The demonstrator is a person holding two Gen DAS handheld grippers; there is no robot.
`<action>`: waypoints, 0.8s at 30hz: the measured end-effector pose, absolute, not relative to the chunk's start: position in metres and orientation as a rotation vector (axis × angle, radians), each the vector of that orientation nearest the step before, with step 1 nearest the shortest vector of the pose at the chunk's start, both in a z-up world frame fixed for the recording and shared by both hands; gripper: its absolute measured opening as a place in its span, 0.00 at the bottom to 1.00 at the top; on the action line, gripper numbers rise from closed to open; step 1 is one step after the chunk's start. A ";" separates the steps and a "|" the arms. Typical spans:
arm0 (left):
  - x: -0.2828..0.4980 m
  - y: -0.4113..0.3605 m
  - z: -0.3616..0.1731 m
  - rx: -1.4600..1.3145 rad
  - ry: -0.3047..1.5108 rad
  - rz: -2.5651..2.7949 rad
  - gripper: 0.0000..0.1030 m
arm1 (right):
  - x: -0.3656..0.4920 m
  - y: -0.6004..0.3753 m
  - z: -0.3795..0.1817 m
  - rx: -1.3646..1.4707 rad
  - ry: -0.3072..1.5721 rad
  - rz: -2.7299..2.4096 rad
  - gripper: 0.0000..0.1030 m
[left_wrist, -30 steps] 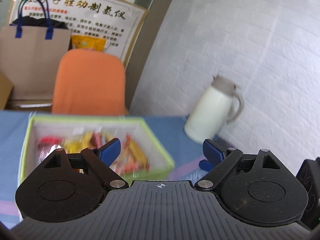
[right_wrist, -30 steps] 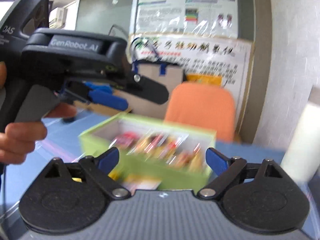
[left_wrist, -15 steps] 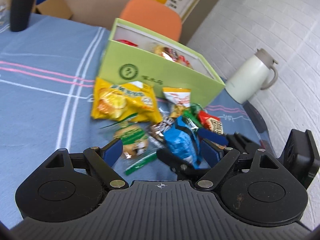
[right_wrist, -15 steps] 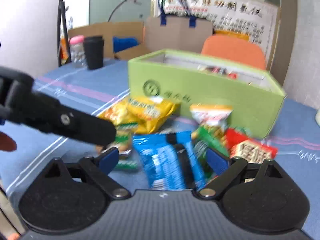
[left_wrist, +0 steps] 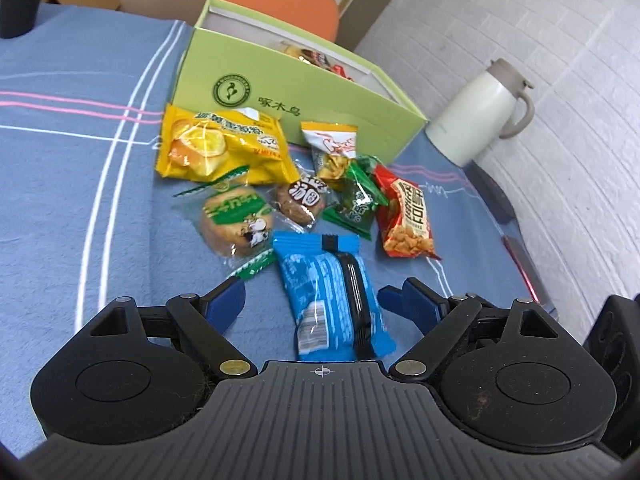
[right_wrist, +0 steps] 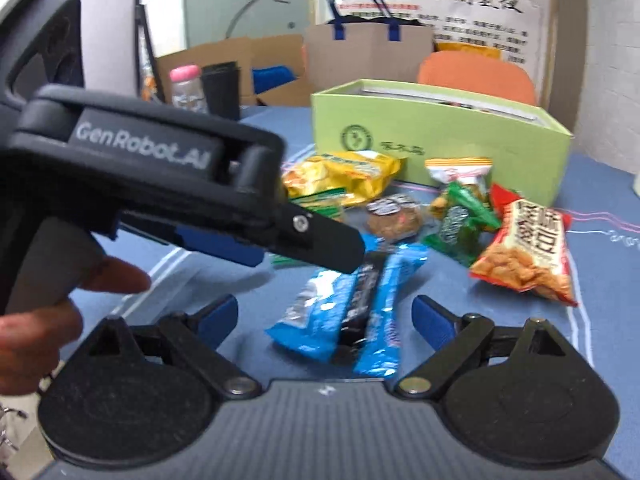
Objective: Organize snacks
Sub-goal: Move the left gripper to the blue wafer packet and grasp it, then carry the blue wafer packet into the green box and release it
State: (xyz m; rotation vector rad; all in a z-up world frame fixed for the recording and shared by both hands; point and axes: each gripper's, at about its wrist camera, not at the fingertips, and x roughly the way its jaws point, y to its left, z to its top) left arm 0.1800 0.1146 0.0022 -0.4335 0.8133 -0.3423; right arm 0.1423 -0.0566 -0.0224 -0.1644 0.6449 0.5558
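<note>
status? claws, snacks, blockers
Both claws, left and right, open, empty. Blue packet lies nearest, loose snacks before green box. Left claw crosses right view; box approach clear.

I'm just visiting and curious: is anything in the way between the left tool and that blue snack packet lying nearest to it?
Nothing visible. The left tool is open, and the blue snack packet lies on the blue tablecloth right ahead, between its fingers, with bare cloth on either side. The other snacks lie farther off, toward the green box.

Nearest me a blue snack packet lies flat on the blue worktop. Beyond it lie a red peanut bag, a green packet and a yellow bag, before the open green box holding more snacks.
</note>
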 end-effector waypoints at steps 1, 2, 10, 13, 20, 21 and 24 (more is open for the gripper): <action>0.184 0.112 0.002 -0.425 0.813 -0.348 0.73 | 0.145 -0.056 -0.024 -0.156 0.649 0.559 0.90; 0.187 0.110 0.000 -0.415 0.823 -0.349 0.74 | 0.146 -0.056 -0.026 -0.145 0.660 0.567 0.90; 0.192 0.095 -0.011 -0.381 0.861 -0.349 0.74 | 0.145 -0.043 -0.035 -0.188 0.657 0.514 0.91; 0.193 0.097 -0.011 -0.389 0.864 -0.356 0.74 | 0.142 -0.047 -0.038 -0.182 0.619 0.526 0.91; 0.196 0.101 -0.011 -0.406 0.877 -0.374 0.74 | 0.149 -0.057 -0.037 -0.187 0.645 0.555 0.91; 0.195 0.103 -0.010 -0.414 0.877 -0.372 0.74 | 0.151 -0.058 -0.033 -0.173 0.660 0.552 0.90; 0.195 0.104 -0.008 -0.431 0.869 -0.384 0.74 | 0.152 -0.063 -0.030 -0.147 0.650 0.555 0.90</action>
